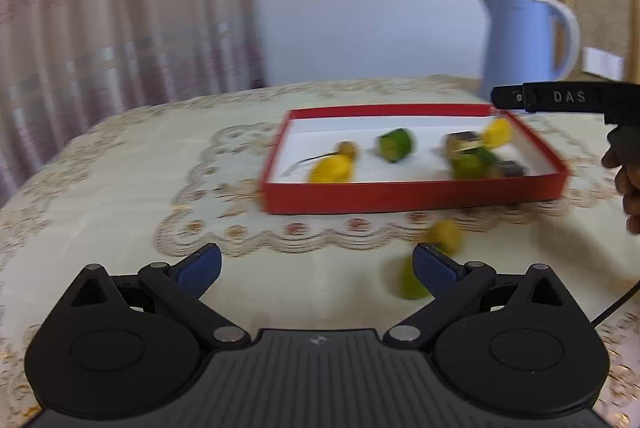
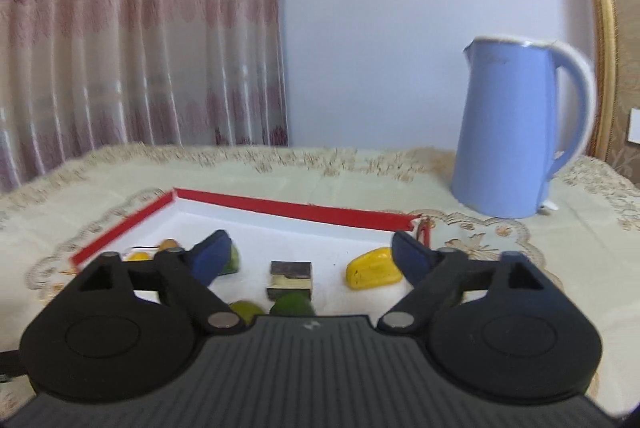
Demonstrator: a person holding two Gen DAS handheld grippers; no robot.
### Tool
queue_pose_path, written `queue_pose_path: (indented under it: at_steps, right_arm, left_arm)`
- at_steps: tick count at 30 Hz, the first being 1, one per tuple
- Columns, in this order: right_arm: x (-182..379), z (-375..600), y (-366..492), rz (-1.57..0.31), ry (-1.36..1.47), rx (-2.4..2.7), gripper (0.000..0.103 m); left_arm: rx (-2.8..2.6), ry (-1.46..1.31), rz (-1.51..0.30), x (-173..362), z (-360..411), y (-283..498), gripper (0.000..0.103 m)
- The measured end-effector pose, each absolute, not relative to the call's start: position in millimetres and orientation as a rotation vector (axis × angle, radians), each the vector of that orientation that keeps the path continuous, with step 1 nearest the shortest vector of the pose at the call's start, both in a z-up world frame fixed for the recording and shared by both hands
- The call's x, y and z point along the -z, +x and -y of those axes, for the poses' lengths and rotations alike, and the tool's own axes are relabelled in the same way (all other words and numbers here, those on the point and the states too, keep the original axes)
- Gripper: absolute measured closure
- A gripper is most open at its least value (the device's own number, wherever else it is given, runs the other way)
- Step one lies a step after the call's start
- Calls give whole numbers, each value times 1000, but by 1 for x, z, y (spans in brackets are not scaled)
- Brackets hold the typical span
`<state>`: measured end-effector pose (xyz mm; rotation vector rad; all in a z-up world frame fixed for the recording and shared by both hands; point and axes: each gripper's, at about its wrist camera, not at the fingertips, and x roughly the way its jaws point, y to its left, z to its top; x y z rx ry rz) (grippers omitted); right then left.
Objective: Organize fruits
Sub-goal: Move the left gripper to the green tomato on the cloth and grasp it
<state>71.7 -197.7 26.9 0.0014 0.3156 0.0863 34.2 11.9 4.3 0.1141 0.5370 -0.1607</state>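
A red box (image 1: 400,194) with a white inside lies on the tablecloth. It holds a yellow fruit (image 1: 332,168), a green fruit (image 1: 396,144), another yellow fruit (image 1: 498,132) and dark blocks (image 1: 462,140). Outside the box, near its front wall, lie a yellow fruit (image 1: 444,234) and a green fruit (image 1: 408,280), beside the right finger of my open, empty left gripper (image 1: 316,260). My right gripper (image 2: 310,242) hangs open over the box (image 2: 292,208), above a dark block (image 2: 290,278), with a yellow fruit (image 2: 374,270) just inside its right finger. Nothing is between its pads.
A blue kettle (image 2: 508,132) stands behind the box at the back right. A person's hand (image 1: 628,180) shows at the right edge. A curtain and a wall lie beyond the table's far edge. The embroidered cloth (image 1: 120,188) stretches bare to the left of the box.
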Motion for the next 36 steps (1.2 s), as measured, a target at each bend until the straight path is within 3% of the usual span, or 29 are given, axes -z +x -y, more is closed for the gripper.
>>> queue_pose_path:
  at_steps: [13,17,19,23,30,36]
  right_arm:
    - [5,218,6,-329,192,-13,4]
    - [8,218,3,-319,189,-13,3]
    - [8,217,2,-318,184,-11,3]
    - [9,216,-1,-320,193,-22,3]
    - [11,216,-2,-321,195,-26,3]
    - [10,210,-5,-323,184,-13,3]
  left_arm:
    - [259,153,-560,7,26,42,2]
    - [262,143,-575,8,27,44,8]
    - [259,144,-579,9,28,46,15]
    - [273,125,-610,10,25,51,36]
    - [292,123,-637,14,28,55,46]
    - [327,88,-689,20,32,66,70]
